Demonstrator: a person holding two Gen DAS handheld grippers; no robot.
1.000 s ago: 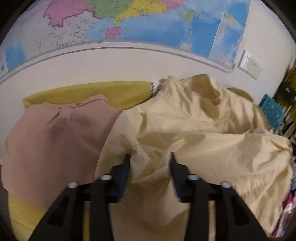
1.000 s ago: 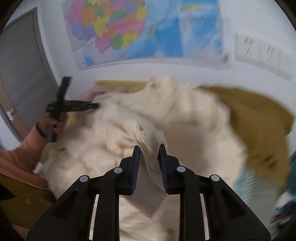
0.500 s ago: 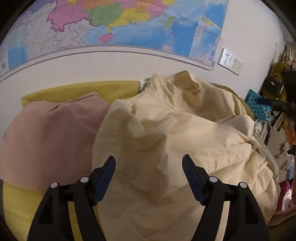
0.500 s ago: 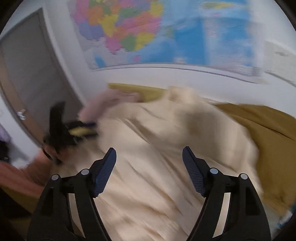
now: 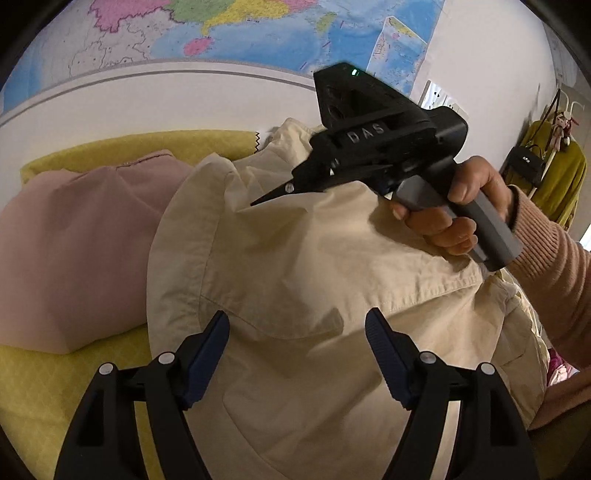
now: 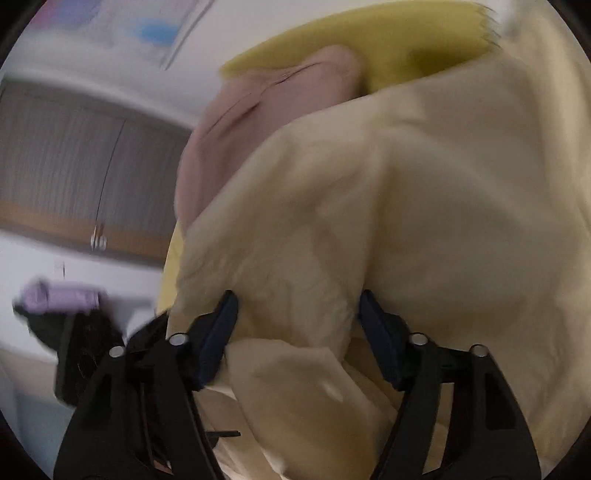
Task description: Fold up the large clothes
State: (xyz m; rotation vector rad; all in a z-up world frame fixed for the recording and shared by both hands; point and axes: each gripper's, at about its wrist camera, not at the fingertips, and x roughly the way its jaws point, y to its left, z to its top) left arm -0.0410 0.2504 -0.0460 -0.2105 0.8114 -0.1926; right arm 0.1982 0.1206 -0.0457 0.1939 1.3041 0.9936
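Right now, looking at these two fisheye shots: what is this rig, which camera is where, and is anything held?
There is no robot arm here. A person holds a two-finger gripper in each hand, and a fisheye camera on each gripper looks forward along its fingers.

In the left wrist view the left gripper stands open above a cream garment and holds nothing. Beyond it, the person's hand carries the other gripper by its grey handle.

In the blurred right wrist view the right gripper is closing, with cream fabric bunched between its fingers; a firm pinch cannot be confirmed.

The garment lies on a yellow cover, beside a pink garment. A map hangs on the wall behind.
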